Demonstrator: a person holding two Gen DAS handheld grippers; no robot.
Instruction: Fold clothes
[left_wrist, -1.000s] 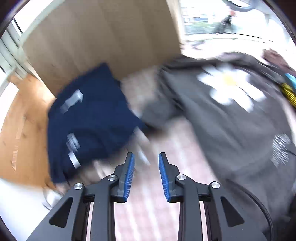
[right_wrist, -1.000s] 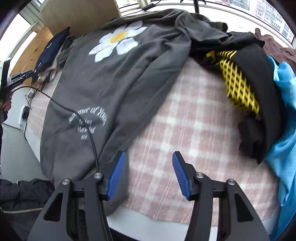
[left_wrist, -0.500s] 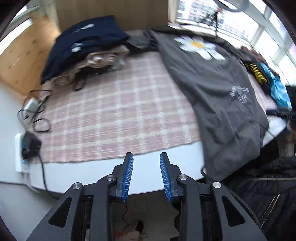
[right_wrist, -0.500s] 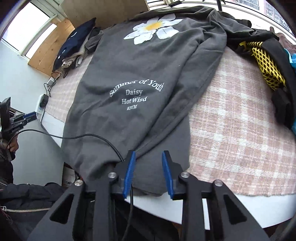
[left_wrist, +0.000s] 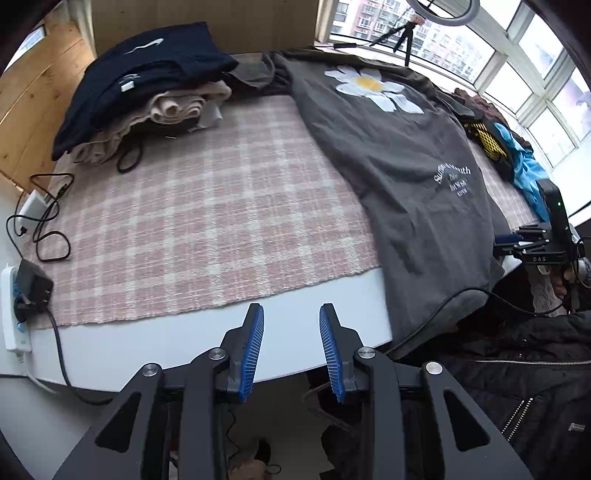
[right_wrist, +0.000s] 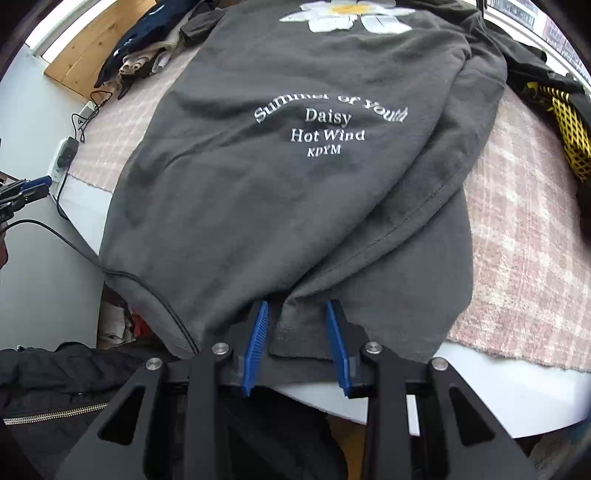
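Observation:
A dark grey sweatshirt (left_wrist: 399, 155) with a white daisy and "Summer of Youth" print lies spread on the plaid-covered table, its lower end hanging over the front edge. In the right wrist view one sleeve lies folded along the sweatshirt (right_wrist: 295, 192), and its cuff (right_wrist: 299, 339) sits between the blue pads of my right gripper (right_wrist: 297, 332). The jaws stand apart and the cuff looks flat, not squeezed. My left gripper (left_wrist: 291, 332) hovers open and empty off the table's front edge, left of the sweatshirt. The right gripper (left_wrist: 524, 243) also shows at the hem.
A stack of folded clothes (left_wrist: 147, 85), navy on top, sits at the back left. A power strip (left_wrist: 14, 306) and cables lie at the left edge. Yellow-black (left_wrist: 487, 140) and blue garments (left_wrist: 524, 170) are piled on the right. A black cable (right_wrist: 147, 284) crosses the hem.
My left gripper swung away from the folded stack back to the table's front edge. My right gripper narrowed from wide and moved in on the hem, so the cuff now lies between its pads.

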